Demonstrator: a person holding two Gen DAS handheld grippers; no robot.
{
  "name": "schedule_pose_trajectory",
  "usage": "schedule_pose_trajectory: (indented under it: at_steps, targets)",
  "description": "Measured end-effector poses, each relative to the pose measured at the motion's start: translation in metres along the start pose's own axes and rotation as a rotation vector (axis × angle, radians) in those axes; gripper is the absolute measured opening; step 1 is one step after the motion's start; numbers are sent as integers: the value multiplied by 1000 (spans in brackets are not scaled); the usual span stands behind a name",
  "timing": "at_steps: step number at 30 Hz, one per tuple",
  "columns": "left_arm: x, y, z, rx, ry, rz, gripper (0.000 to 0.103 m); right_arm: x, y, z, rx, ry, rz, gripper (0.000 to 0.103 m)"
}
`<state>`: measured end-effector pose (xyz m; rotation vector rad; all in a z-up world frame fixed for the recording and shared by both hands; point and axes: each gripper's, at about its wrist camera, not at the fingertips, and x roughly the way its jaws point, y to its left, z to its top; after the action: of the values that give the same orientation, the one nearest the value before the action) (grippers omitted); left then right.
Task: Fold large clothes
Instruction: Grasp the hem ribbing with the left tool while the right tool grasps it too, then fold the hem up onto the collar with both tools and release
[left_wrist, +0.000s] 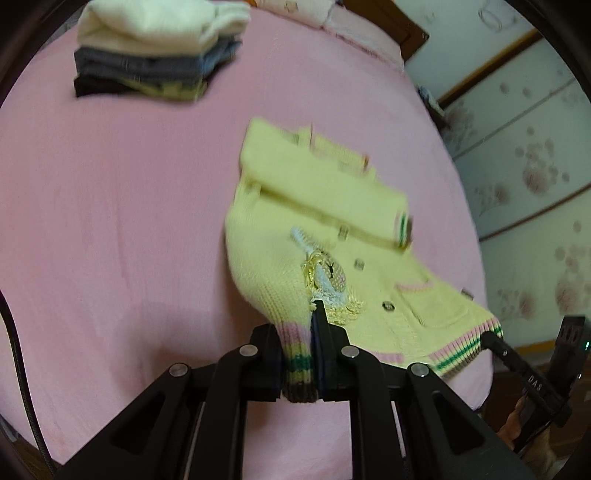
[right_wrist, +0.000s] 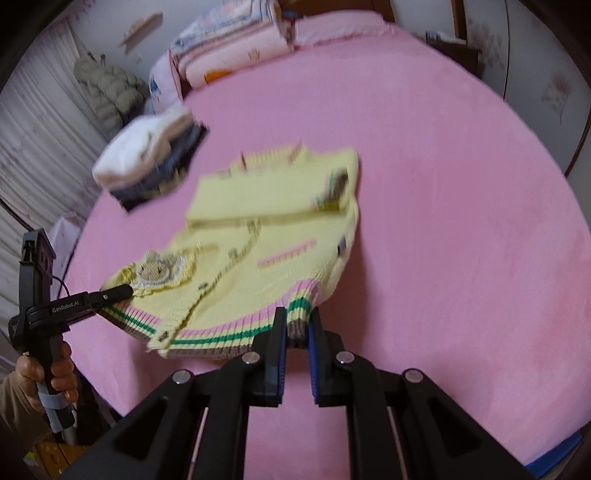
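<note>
A pale yellow knitted cardigan (left_wrist: 325, 206) with buttons, a pocket and a pink, green and brown striped hem lies on the pink bed (left_wrist: 122, 206), its sleeves folded across the chest. My left gripper (left_wrist: 300, 350) is shut on one corner of the striped hem, next to a crocheted animal patch (left_wrist: 328, 277), and holds it lifted. My right gripper (right_wrist: 298, 325) is shut on the other hem corner of the cardigan (right_wrist: 273, 221), also raised off the bed (right_wrist: 461, 221). Each gripper shows in the other's view: the left gripper (right_wrist: 127, 291) and the right gripper (left_wrist: 489, 338).
A stack of folded clothes (left_wrist: 155, 48), white on top with grey and dark ones below, sits at the bed's far side. Folded quilts (right_wrist: 229, 48) lie at the headboard. A hand (right_wrist: 48, 373) grips the left tool's handle. Flowered wardrobe doors (left_wrist: 535, 166) stand beside the bed.
</note>
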<state>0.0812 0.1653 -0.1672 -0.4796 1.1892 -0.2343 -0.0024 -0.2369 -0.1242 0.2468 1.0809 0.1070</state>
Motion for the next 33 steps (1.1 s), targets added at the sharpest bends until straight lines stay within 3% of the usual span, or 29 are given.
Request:
schedule_pose_trajectory:
  at_steps: [7, 14, 15, 17, 18, 19, 24, 28, 33]
  targets:
    - [17, 2, 88, -113, -22, -34, 11, 6, 6, 82, 12, -119, 12, 9]
    - [105, 17, 163, -146, 80, 35, 14, 89, -16, 152, 89, -62, -11, 10]
    - [119, 20, 169, -149, 97, 53, 20, 107, -22, 160, 112, -33, -16, 10]
    - [142, 26, 178, -179, 133, 79, 44, 134, -32, 170, 141, 10, -34, 15]
    - [150, 30, 181, -202, 151, 69, 69, 151, -38, 176, 162, 35, -62, 16]
    - [155, 33, 185, -232, 155, 59, 82, 158, -41, 178, 176, 43, -67, 18]
    - [148, 43, 189, -271, 71, -4, 82, 167, -61, 176, 247, 11, -46, 29]
    - [142, 53, 181, -255, 34, 1, 82, 174, -67, 168, 209, 35, -83, 30]
    - [130, 61, 172, -258, -27, -4, 82, 167, -70, 165, 195, 11, -40, 30]
